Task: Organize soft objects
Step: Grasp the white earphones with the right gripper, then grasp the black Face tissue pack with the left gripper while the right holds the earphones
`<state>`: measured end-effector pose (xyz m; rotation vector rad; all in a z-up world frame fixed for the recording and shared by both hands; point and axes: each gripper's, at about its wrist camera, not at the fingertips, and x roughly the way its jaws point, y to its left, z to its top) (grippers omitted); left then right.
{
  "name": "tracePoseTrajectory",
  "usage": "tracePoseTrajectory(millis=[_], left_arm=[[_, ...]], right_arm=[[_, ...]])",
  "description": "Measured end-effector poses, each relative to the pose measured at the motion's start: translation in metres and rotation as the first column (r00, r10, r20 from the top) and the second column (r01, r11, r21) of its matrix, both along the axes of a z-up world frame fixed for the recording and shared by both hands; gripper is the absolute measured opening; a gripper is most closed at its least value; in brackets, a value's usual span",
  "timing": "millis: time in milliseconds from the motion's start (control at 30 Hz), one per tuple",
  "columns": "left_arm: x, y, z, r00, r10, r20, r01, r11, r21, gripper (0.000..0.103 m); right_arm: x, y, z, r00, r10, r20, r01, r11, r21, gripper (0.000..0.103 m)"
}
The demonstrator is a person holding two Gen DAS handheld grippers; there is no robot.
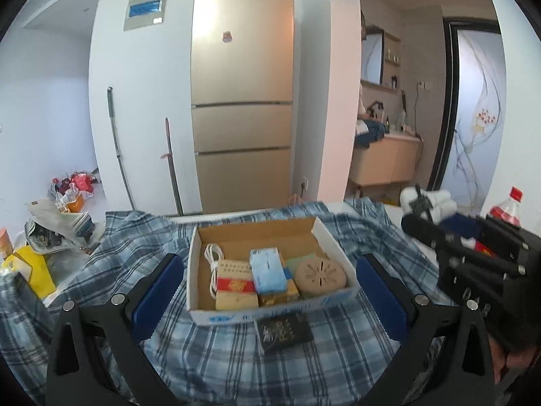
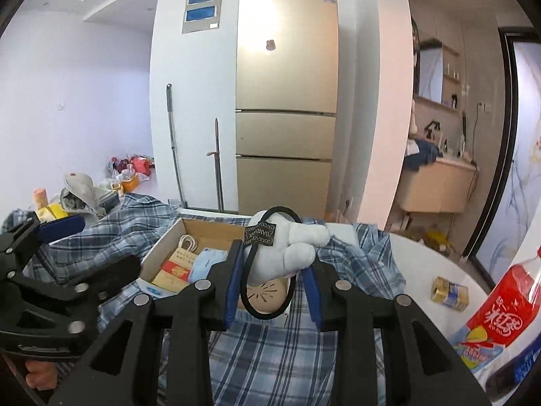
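The checked cloth (image 1: 236,355) covers the surface, and on it the open box (image 1: 338,247) sits ahead and slightly left of the right gripper (image 2: 274,291), already holding packets, a cable and a round tan disc. That gripper is closed on a white soft toy (image 2: 297,247) with a black loop (image 2: 250,270), carried above the box's near right corner; the toy's long axis runs across the jaws, its limbs pointing right. The drop likely needs only a short forward-left reach. The left gripper (image 1: 267,291) is wide open, empty, framing the box from the near side, a dark booklet (image 1: 284,333) just before it
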<state>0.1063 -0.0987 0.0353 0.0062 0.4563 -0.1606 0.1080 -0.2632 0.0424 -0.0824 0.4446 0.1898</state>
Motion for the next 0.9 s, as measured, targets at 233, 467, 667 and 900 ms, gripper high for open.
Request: tracePoseTrajectory(millis=[233,467,667,900], left_arm=[[0.029,-0.012,-0.035,0.996,-0.016,-0.091,0.017,1.0,0.013,0.102],[0.051,-0.017,-0.08,0.964,-0.075,-0.256,0.076,0.997,-0.006,0.091],[0.062,-0.015,-0.106,0.929,-0.095,-0.357,0.09,0.995,-0.029,0.09],[0.069,-0.016,-0.12,0.9,-0.105,-0.423,0.097,0.994,-0.041,0.089]], right_arm=[[0.015,-0.008,-0.023,0.999,-0.032,-0.003,0.032,0.997,0.066,0.032],[0.026,-0.024,-0.053,0.996,-0.067,-0.063,0.072,0.994,0.079,0.032],[0.03,-0.023,-0.064,0.994,-0.057,-0.094,0.064,0.995,0.072,0.032],[0.035,-0.02,-0.073,0.99,-0.046,-0.134,0.055,0.996,0.066,0.032]])
